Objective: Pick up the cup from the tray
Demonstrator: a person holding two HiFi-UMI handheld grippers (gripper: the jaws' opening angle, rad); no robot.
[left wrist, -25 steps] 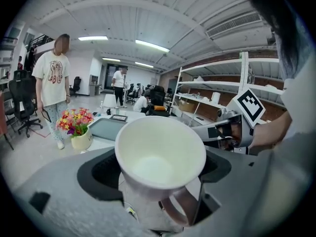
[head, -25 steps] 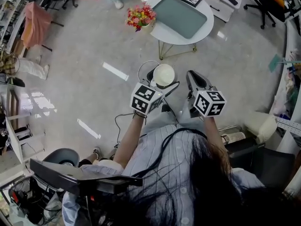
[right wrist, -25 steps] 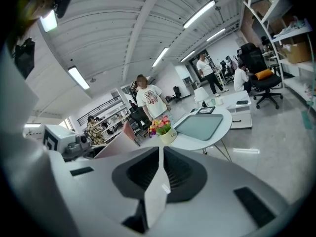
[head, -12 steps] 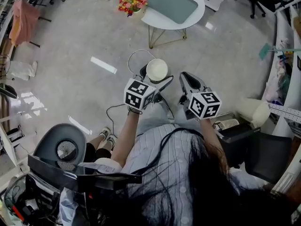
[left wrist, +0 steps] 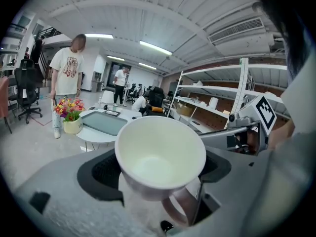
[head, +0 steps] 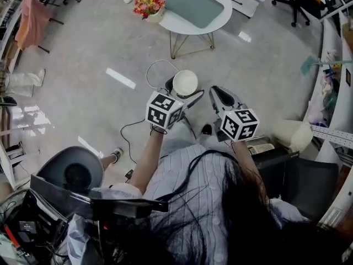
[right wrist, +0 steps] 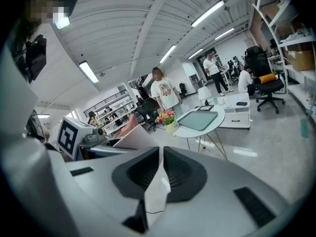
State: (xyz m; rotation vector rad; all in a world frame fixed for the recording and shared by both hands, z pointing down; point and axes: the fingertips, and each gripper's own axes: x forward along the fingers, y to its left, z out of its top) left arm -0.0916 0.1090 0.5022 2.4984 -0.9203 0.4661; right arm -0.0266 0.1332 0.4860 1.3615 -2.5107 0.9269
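Observation:
A white cup (head: 185,83) with a handle sits in my left gripper (head: 188,96), which is shut on it and held up in front of the person's body. In the left gripper view the cup (left wrist: 160,154) stands upright between the jaws, empty, with its handle toward the camera. The grey-green tray (head: 197,5) lies bare on a round white table (head: 182,25) at the top of the head view, well away from both grippers. My right gripper (head: 217,92) hangs beside the left one; its jaws (right wrist: 159,174) are shut with nothing between them.
A pot of flowers (head: 146,4) stands at the table's left edge. A cable (head: 156,69) loops over the floor under the cup. A grey chair (head: 74,173) is at the lower left, shelving and boxes (head: 298,137) at the right. People stand beyond the table (left wrist: 66,73).
The table and tray have slid up and away in the head view, and the grey chair has come into view at lower left. Both grippers keep their pose, the cup still held.

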